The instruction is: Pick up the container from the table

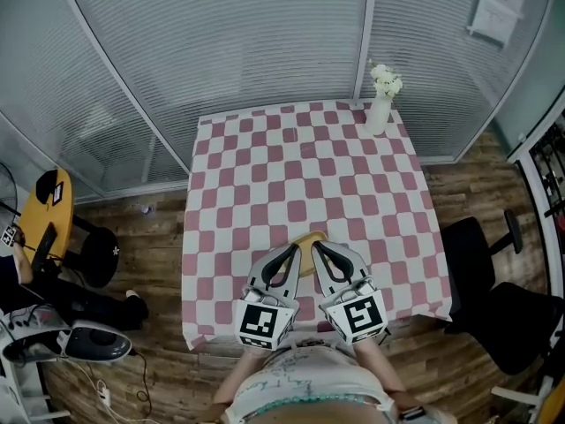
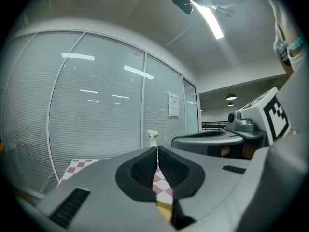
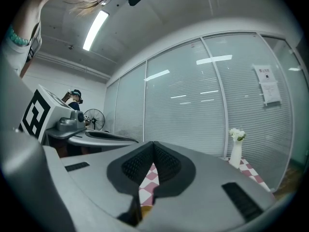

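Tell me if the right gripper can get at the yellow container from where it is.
Probably yes. The container lies at the tips of the right gripper, nothing between them. Its jaws are together, so they must open first; the left gripper crowds the other side.

Print on wall notice (image 1: 497, 3) unreadable
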The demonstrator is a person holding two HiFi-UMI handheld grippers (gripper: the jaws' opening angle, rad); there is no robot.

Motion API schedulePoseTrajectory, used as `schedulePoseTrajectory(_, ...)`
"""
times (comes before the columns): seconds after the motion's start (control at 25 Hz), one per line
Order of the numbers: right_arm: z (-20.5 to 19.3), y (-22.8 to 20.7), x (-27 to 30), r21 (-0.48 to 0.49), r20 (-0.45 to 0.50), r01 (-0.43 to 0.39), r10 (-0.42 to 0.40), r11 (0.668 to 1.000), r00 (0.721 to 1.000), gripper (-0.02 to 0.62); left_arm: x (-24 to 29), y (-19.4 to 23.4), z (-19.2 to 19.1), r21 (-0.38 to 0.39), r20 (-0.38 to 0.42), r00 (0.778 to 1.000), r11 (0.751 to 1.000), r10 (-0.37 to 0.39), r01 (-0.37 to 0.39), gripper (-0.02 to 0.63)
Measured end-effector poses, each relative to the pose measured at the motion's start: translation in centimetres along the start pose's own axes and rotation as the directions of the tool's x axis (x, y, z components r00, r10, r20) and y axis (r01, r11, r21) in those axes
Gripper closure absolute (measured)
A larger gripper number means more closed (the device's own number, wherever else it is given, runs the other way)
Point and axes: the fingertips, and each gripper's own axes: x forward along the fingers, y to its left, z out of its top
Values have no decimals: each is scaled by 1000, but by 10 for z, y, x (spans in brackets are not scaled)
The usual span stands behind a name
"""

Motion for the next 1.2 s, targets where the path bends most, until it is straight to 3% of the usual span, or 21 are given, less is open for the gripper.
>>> schedulePoseTrajectory(0.8, -1, -1, 16, 4, 5, -12, 12, 1000, 1000, 603, 6, 9, 1, -8, 15, 1000, 1000, -2, 2, 589)
schedulePoseTrajectory(1.2, -30, -6, 31, 4, -62, -33, 33, 999, 998, 603, 7, 14, -5, -27, -2, 1000, 1000, 8, -8, 589)
